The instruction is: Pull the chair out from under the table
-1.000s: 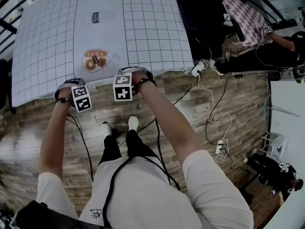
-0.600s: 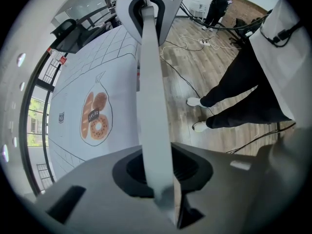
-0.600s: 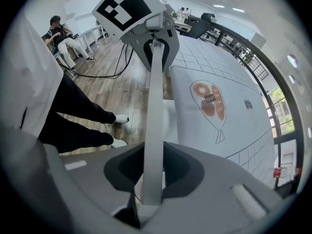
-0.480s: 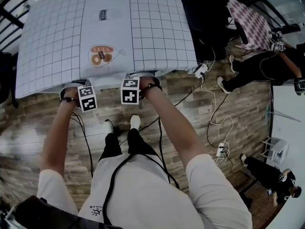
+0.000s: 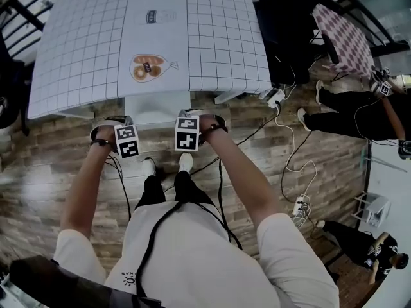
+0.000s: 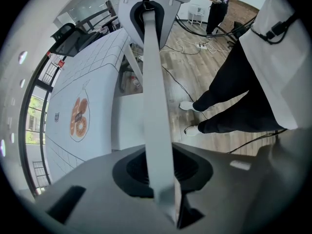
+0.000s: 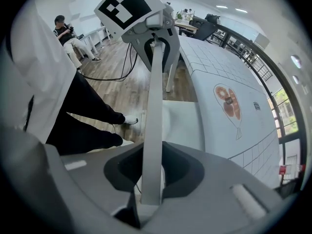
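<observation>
A pale grey chair [image 5: 157,106] stands partly out from under the table [image 5: 83,56], which wears a white grid-patterned cloth; its seat shows past the table's near edge. My left gripper [image 5: 124,133] and right gripper [image 5: 187,128] both point down, shut on the chair's top back rail [image 5: 157,116]. In the left gripper view the rail [image 6: 155,111] runs straight through the left gripper [image 6: 163,179] toward the right one [image 6: 148,4]. The right gripper view mirrors this: the rail [image 7: 155,106] is clamped in the right gripper [image 7: 152,174], with the seat [image 7: 183,123] and table [image 7: 229,106] beside it.
The person's feet [image 5: 167,165] stand on the wood floor just behind the chair. Cables and power strips [image 5: 276,98] [image 5: 298,204] lie to the right. A table leg [image 5: 231,96] is near the chair. Other people [image 5: 359,117] sit at the far right.
Both grippers have moved back from the table together, with the chair rail in them. The chair has slid out, so its seat now shows past the table's edge.
</observation>
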A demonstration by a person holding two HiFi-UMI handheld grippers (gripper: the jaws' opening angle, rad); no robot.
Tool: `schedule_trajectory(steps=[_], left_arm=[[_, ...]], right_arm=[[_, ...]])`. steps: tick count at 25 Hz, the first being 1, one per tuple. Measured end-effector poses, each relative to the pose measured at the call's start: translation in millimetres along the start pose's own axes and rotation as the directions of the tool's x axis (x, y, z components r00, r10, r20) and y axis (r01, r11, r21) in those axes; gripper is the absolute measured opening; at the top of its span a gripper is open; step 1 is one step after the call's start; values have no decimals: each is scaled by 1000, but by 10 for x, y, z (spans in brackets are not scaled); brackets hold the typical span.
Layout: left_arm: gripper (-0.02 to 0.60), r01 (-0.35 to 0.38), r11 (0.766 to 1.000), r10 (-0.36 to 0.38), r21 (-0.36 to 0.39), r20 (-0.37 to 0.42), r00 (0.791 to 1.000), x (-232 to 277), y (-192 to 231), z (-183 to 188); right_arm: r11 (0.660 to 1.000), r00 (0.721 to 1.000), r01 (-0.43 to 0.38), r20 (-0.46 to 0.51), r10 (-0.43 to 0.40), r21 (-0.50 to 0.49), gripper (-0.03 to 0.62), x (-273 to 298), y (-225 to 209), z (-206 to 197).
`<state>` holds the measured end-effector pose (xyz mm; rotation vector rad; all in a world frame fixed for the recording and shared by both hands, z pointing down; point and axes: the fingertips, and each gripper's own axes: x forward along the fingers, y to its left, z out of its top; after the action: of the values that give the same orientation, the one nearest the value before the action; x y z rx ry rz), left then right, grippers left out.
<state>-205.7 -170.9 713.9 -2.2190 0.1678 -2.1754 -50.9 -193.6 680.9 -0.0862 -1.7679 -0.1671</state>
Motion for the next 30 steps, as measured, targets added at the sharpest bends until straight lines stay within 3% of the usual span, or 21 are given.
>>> schedule_trajectory(steps=[13, 19, 30], left_arm=[[86, 76, 997, -74, -34, 43, 996, -154, -818, 103], [84, 102, 993, -99, -58, 54, 994, -205, -1460, 165], [89, 132, 989, -127, -60, 71, 989, -239, -1815, 191]], right_arm=[[998, 998, -57, 14, 57, 7, 83, -107, 806, -1], [997, 997, -79, 12, 79, 4, 84, -120, 1431, 7], [995, 995, -99, 36, 98, 31, 87, -148, 1797, 22]])
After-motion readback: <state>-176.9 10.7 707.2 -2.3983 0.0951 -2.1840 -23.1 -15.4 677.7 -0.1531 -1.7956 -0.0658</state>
